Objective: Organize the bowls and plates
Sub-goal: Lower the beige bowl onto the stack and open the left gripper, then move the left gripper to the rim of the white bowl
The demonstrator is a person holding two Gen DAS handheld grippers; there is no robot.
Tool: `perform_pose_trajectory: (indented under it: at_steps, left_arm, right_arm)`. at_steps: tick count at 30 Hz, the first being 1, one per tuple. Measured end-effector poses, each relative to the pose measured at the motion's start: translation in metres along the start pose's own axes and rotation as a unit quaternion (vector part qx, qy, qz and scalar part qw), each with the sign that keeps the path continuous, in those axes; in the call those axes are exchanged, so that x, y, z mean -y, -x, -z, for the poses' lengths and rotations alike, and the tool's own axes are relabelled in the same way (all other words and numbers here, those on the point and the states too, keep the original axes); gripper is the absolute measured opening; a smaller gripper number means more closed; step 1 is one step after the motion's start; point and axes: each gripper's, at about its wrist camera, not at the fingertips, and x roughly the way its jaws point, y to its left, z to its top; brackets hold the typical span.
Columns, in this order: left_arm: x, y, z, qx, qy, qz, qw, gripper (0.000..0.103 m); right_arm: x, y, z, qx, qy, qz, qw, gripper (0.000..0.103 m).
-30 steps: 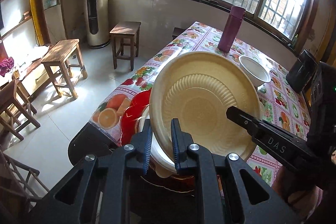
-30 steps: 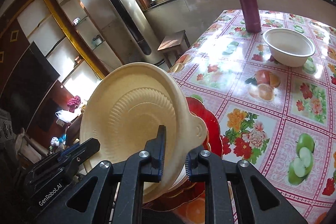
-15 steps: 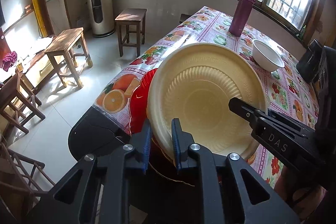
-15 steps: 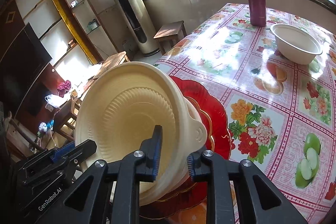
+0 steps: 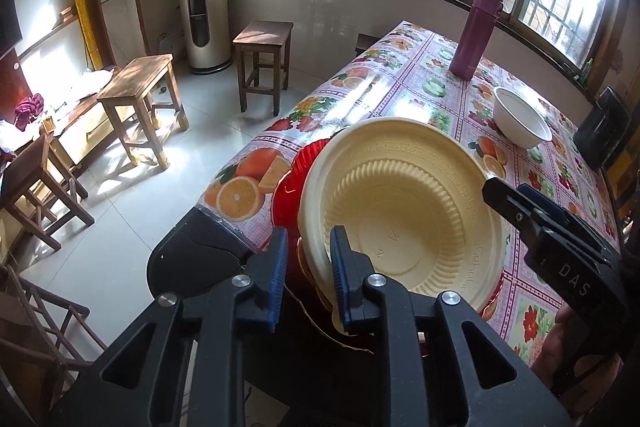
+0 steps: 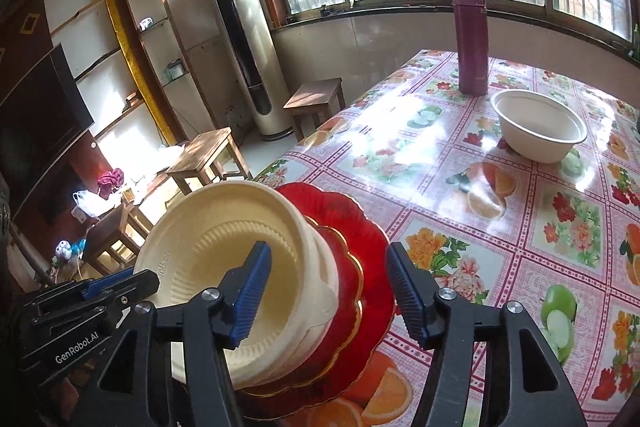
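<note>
A cream plastic plate (image 5: 400,195) (image 6: 208,239) lies slightly tilted on top of a stack of cream dishes and red gold-edged plates (image 5: 288,203) (image 6: 360,227) at the near corner of the table. My left gripper (image 5: 309,231) straddles the plate's near rim. Its jaws are opening, and a gap shows beside the outer pad. My right gripper (image 6: 328,249) is opening wide across the opposite side of the stack, its pads clear of the rim. A white bowl (image 5: 520,123) (image 6: 540,125) stands alone farther back.
A purple flask (image 5: 476,35) (image 6: 472,39) stands behind the white bowl on the fruit-patterned tablecloth (image 6: 500,227). A dark object (image 5: 604,131) sits at the table's right side. Wooden stools (image 5: 140,95) stand on the tiled floor to the left.
The cream plate came down from a steep tilt onto the stack. The right jaws let go and spread wide. The left jaws loosened on the rim.
</note>
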Motion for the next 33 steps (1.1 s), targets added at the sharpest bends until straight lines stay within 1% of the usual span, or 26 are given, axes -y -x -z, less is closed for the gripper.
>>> perform_pose_trajectory:
  at_steps: [1, 3, 5, 7, 9, 11, 13, 14, 16, 17, 21, 25, 29, 33]
  left_arm:
    - [0.001, 0.001, 0.0, 0.002, -0.002, -0.005, 1.0, 0.024]
    - [0.003, 0.003, 0.0, 0.012, -0.007, -0.015, 0.9998, 0.025]
    - [0.006, 0.009, -0.001, 0.034, -0.013, -0.039, 0.9986, 0.027]
    - [0.01, 0.019, -0.003, 0.065, -0.022, -0.064, 0.9956, 0.036]
    - [0.014, 0.03, -0.004, 0.099, -0.027, -0.089, 0.9907, 0.063]
    - [0.024, 0.042, -0.005, 0.138, -0.036, -0.108, 0.984, 0.075]
    - [0.039, 0.051, -0.006, 0.167, -0.056, -0.118, 0.9773, 0.081]
    - [0.048, 0.054, -0.007, 0.175, -0.067, -0.119, 0.975, 0.084]
    - [0.065, 0.058, -0.01, 0.183, -0.086, -0.115, 0.9725, 0.084]
    - [0.073, 0.057, -0.012, 0.183, -0.095, -0.108, 0.9726, 0.084]
    - [0.111, 0.049, -0.018, 0.164, -0.125, -0.076, 0.9755, 0.084]
    - [0.154, 0.044, -0.021, 0.16, -0.157, -0.063, 0.9725, 0.084]
    - [0.191, 0.036, -0.027, 0.15, -0.179, -0.046, 0.9712, 0.084]
    - [0.226, 0.03, -0.027, 0.148, -0.199, -0.034, 0.9682, 0.084]
  right_arm:
    - [0.005, 0.002, -0.001, 0.005, -0.006, 0.002, 1.0, 0.066]
    - [0.017, 0.004, -0.002, 0.011, -0.022, 0.002, 1.0, 0.066]
    - [0.027, 0.005, -0.003, 0.012, -0.035, 0.002, 0.999, 0.066]
    - [0.038, 0.004, -0.002, 0.014, -0.044, 0.004, 0.999, 0.066]
    - [0.046, 0.003, -0.001, 0.013, -0.05, 0.005, 0.999, 0.066]
    - [0.053, 0.003, 0.0, 0.014, -0.056, 0.006, 0.998, 0.066]
    - [0.061, 0.003, 0.0, 0.015, -0.061, 0.007, 0.998, 0.067]
    - [0.065, 0.004, 0.0, 0.015, -0.064, 0.009, 0.998, 0.067]
    - [0.072, 0.005, -0.001, 0.018, -0.07, 0.012, 0.997, 0.067]
    - [0.078, 0.007, -0.002, 0.02, -0.074, 0.013, 0.997, 0.067]
    - [0.105, 0.02, -0.005, 0.038, -0.092, 0.026, 0.995, 0.07]
    - [0.143, 0.037, -0.007, 0.059, -0.122, 0.043, 0.99, 0.072]
    - [0.191, 0.053, -0.008, 0.075, -0.164, 0.061, 0.982, 0.073]
    - [0.241, 0.074, -0.003, 0.094, -0.208, 0.088, 0.97, 0.075]
